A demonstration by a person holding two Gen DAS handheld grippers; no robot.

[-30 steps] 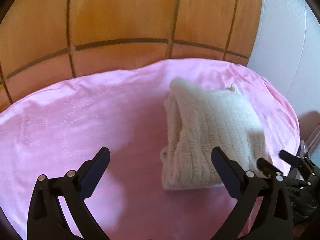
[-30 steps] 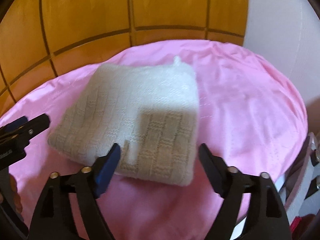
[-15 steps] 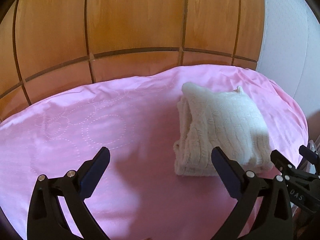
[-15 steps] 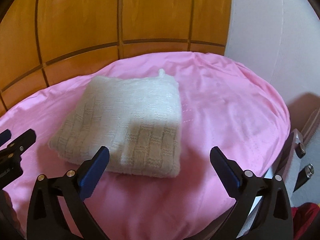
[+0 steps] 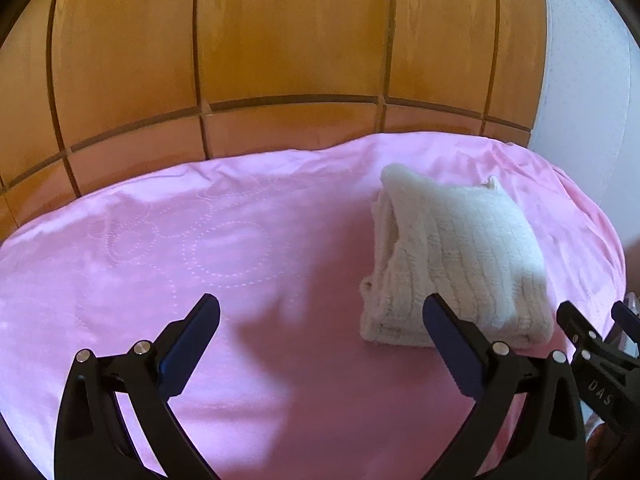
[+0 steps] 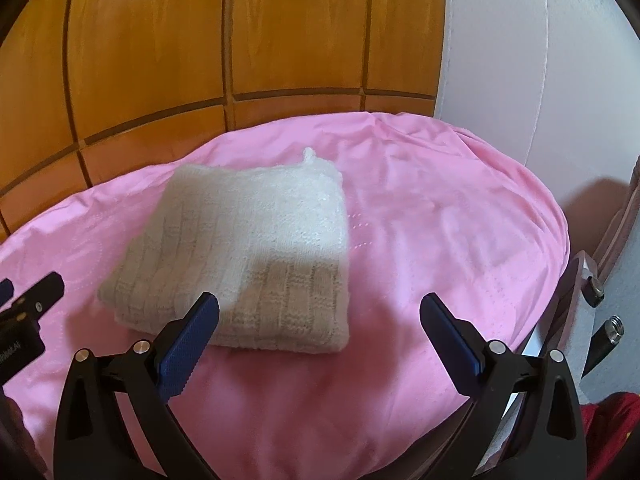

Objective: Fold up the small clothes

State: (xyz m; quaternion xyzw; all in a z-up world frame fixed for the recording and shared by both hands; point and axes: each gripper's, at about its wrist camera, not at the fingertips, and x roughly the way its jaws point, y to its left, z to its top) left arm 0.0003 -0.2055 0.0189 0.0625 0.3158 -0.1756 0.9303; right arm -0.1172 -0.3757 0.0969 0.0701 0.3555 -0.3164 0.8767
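Folded cream knit sweater (image 5: pixel 456 264) on pink bedsheet (image 5: pixel 200 248), left gripper (image 5: pixel 320 332) at its 8 o'clock, right gripper (image 6: pixel 320 332) at 5 o'clock, both jaws wide apart, empty

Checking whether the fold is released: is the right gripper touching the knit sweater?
Apart. The right wrist view shows the right gripper open, raised, pink sheet between its fingers; the sweater lies free.

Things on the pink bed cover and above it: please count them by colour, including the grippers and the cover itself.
Cream: 1, the folded knit garment
Pink: 1, the bed cover
Black with blue pads: 2, the left gripper and the right gripper, both open and holding nothing
Total: 4
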